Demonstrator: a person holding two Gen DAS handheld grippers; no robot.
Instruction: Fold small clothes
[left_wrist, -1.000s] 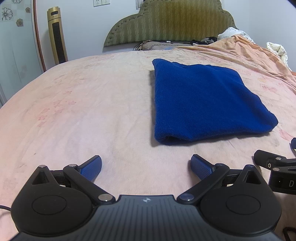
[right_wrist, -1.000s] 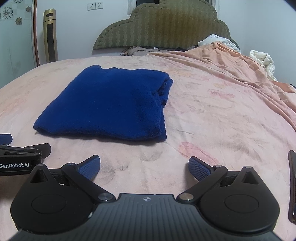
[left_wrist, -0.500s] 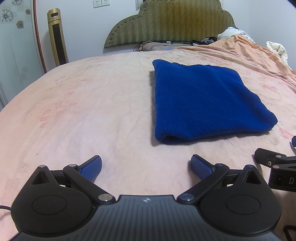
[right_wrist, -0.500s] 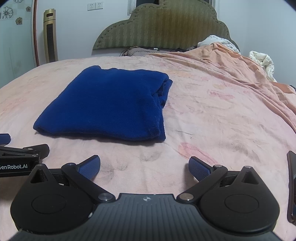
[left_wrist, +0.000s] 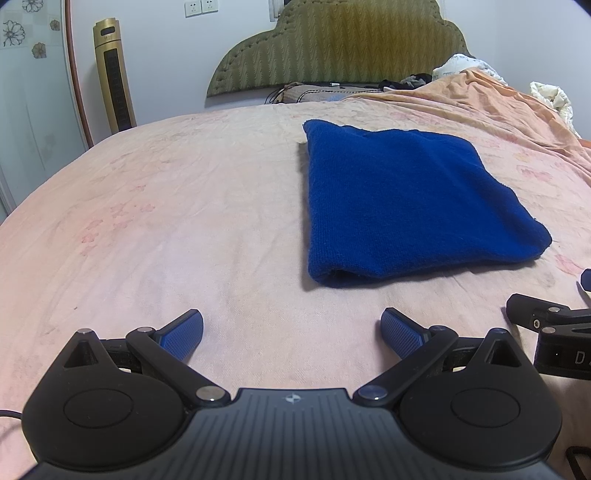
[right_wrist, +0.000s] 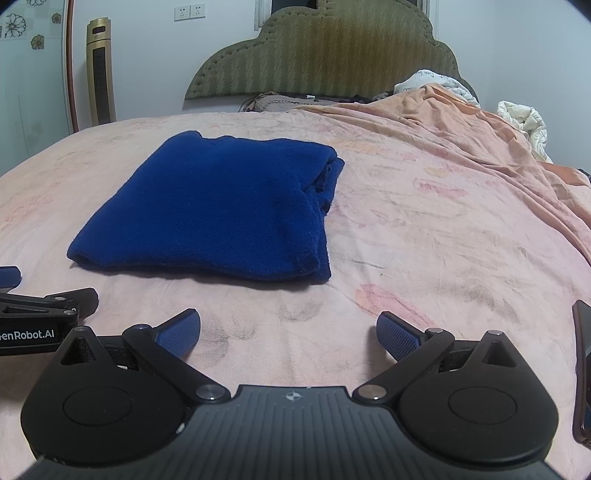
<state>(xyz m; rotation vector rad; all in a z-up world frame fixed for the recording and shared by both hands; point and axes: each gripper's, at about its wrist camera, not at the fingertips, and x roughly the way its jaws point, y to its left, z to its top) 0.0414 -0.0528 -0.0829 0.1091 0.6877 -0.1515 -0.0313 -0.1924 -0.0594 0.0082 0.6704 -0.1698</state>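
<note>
A dark blue knitted garment (left_wrist: 406, 199) lies folded into a flat rectangle on the pink bedsheet (left_wrist: 166, 221); the right wrist view shows the garment (right_wrist: 221, 206) with stacked layers along its right edge. My left gripper (left_wrist: 291, 328) is open, low over the sheet, short of the garment's near left corner. My right gripper (right_wrist: 288, 330) is open too, in front of the garment's near right corner. Neither touches the cloth. Each gripper shows at the edge of the other's view.
A rumpled orange blanket (right_wrist: 461, 129) rises along the right side of the bed. An olive headboard (left_wrist: 332, 44) and pillows stand at the far end. A gold tower fan (left_wrist: 112, 74) stands by the left wall. A dark flat object (right_wrist: 581, 369) lies at the right edge.
Almost nothing has changed. Both grippers stay open in the same place, with only a slight drift of the view. The folded garment has not moved.
</note>
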